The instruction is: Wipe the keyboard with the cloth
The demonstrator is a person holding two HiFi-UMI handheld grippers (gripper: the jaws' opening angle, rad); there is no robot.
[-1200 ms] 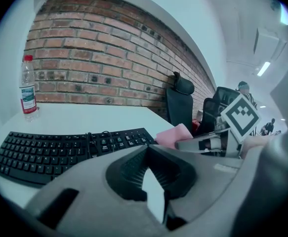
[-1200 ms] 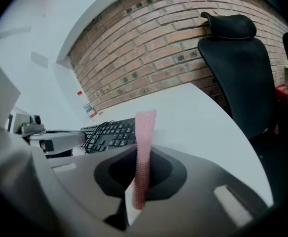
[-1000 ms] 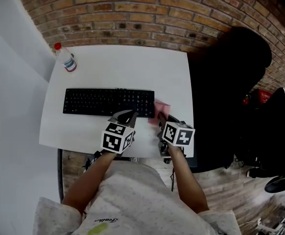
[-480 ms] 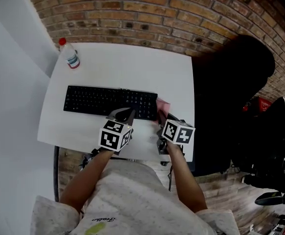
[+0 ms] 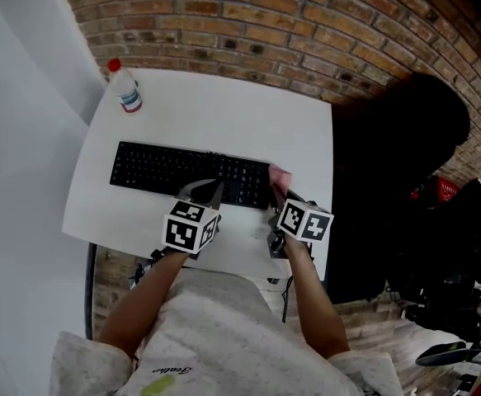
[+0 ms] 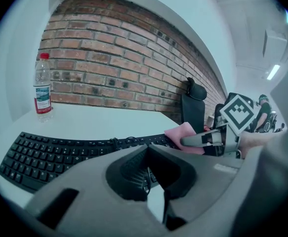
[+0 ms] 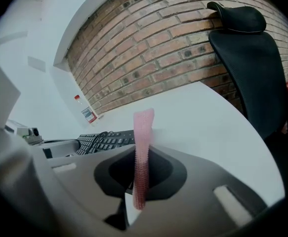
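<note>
At the tips of the right claw [image 5: 278, 191]: pink cloth [image 7: 143, 132], pinched edge-on between the jaws and sticking out past them. Black keyboard [image 5: 174, 170] lies just left of that claw on the white table [image 5: 223, 114], with the cloth at its right end. Left claw [image 5: 209, 190] over the keyboard's near edge, jaws together, nothing between. Bottle [image 5: 126, 87] well beyond it, to the left.

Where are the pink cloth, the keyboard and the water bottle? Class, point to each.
pink cloth [image 7: 143, 132]: right gripper view, on its upright strip.
keyboard [image 5: 164, 167]: head view, on its middle keys.
water bottle [image 5: 129, 96]: head view, on its label.
</note>
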